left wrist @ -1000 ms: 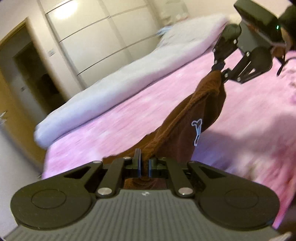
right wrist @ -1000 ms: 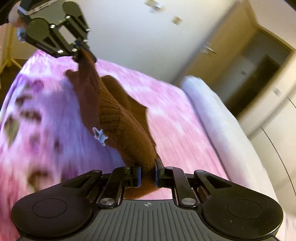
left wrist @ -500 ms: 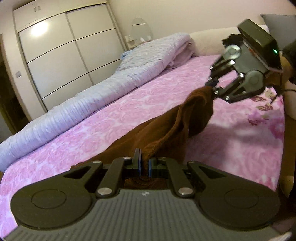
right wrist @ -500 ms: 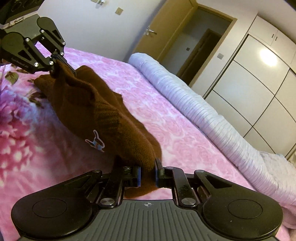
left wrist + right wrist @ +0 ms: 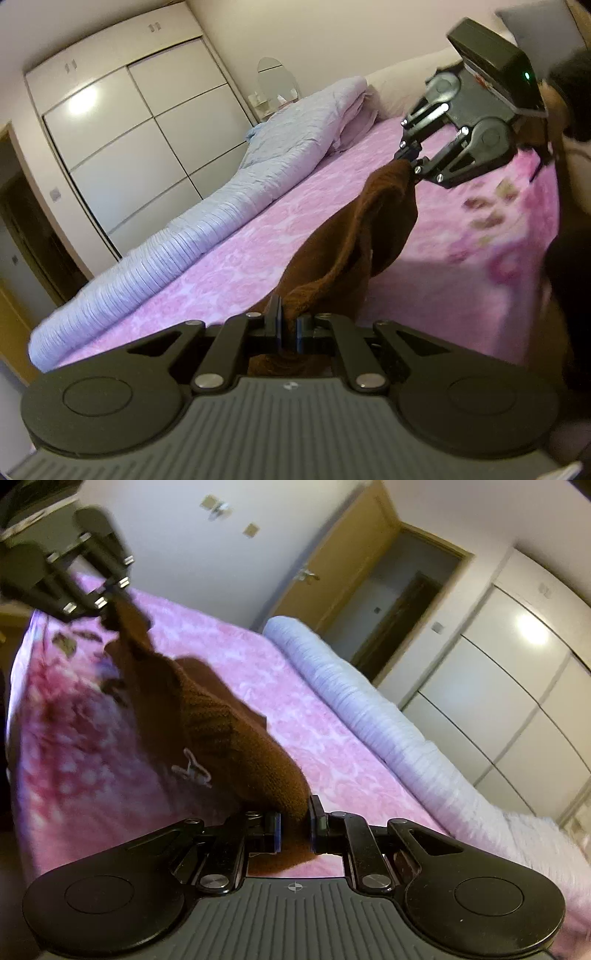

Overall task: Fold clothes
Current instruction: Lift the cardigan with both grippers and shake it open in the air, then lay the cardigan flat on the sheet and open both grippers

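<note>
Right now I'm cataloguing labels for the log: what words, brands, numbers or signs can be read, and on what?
No readable text anywhere.
brown sweater: a small white embroidered emblem, a figure, not letters.
right tool: a small crosshair mark on its body, no words.

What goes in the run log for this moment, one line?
left gripper: shut on brown sweater | right gripper: shut on brown sweater | sweater: stretched between both over pink bedspread | fold: not yet laid
</note>
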A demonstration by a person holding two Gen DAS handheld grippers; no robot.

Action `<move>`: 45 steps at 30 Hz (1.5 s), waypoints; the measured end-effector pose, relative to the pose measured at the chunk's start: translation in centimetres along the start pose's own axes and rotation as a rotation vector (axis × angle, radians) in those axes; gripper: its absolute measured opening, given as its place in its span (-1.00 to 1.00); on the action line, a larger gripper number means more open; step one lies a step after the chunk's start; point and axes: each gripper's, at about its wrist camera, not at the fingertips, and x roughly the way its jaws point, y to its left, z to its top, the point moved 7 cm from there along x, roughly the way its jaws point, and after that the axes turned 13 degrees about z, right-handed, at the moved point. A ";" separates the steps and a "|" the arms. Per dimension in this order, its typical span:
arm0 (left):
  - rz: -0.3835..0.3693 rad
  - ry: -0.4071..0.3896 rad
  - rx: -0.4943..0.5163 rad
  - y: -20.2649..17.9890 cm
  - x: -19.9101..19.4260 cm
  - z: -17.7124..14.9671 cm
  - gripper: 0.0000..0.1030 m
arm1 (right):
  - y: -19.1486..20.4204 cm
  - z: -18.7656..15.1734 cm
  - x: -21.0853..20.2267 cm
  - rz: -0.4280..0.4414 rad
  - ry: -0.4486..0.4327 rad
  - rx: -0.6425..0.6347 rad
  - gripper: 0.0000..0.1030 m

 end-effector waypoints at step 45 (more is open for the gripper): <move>-0.133 0.206 -0.135 0.4 28.6 10.9 -0.21 | -19.0 -13.4 -9.5 -0.215 0.111 0.724 -0.17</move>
